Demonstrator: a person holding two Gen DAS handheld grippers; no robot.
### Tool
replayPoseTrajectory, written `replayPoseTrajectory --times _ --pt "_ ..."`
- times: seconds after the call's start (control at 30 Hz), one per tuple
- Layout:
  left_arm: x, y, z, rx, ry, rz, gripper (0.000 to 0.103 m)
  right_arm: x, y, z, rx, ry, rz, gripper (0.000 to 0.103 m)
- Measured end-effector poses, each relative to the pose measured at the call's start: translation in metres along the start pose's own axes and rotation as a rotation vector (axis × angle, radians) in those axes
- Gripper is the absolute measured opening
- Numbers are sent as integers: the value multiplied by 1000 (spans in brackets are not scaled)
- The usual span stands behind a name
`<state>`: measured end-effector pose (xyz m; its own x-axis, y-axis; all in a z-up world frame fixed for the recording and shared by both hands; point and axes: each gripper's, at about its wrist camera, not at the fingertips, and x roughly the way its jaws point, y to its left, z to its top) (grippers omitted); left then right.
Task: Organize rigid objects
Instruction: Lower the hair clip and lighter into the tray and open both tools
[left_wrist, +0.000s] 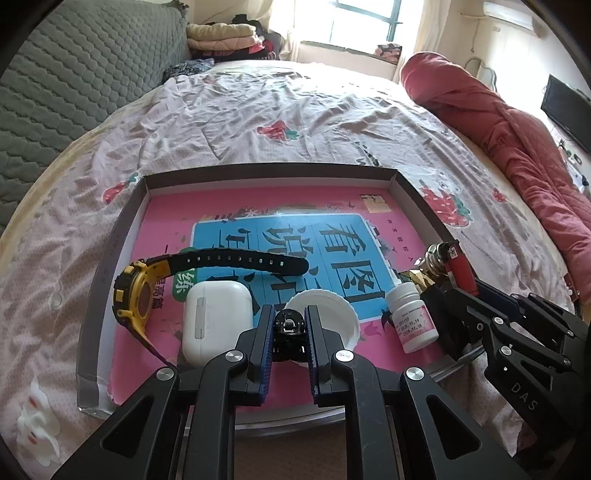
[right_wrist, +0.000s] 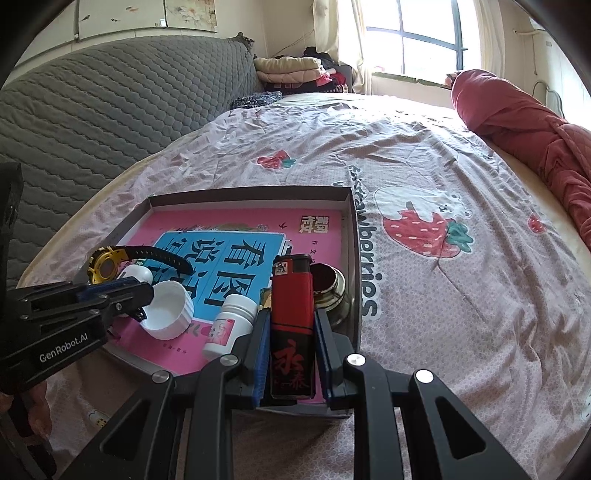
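A shallow grey box (left_wrist: 266, 171) lies on the bed with a pink book as its floor. In it are a yellow-and-black watch (left_wrist: 135, 291), a white earbud case (left_wrist: 216, 321), a white round cap (left_wrist: 347, 314) and a white pill bottle (left_wrist: 415, 317). My left gripper (left_wrist: 290, 312) is shut on a small black object (left_wrist: 290, 330) just over the cap's near rim. My right gripper (right_wrist: 291, 314) is shut on a red-and-black lighter (right_wrist: 291, 288), held upright over the box's right near corner, beside a brass tin (right_wrist: 330, 288). The pill bottle (right_wrist: 229, 323) stands just left of it.
The box (right_wrist: 251, 194) rests on a strawberry-print sheet (right_wrist: 443, 277). A rolled red quilt (right_wrist: 524, 125) lies along the right side, and a grey quilted headboard (right_wrist: 110, 110) rises on the left. Folded clothes (left_wrist: 225, 37) are stacked by the window. A hand (right_wrist: 35, 410) holds the left gripper (right_wrist: 142, 306).
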<state>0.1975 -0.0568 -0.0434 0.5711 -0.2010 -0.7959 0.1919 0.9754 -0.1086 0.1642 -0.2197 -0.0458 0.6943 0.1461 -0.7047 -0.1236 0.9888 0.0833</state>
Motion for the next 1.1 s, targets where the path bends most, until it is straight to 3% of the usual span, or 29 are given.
replayPoseTrajectory --times 1.1 --pt "1 12 -8 -25 12 -4 17 3 8 -1 -6 12 31 23"
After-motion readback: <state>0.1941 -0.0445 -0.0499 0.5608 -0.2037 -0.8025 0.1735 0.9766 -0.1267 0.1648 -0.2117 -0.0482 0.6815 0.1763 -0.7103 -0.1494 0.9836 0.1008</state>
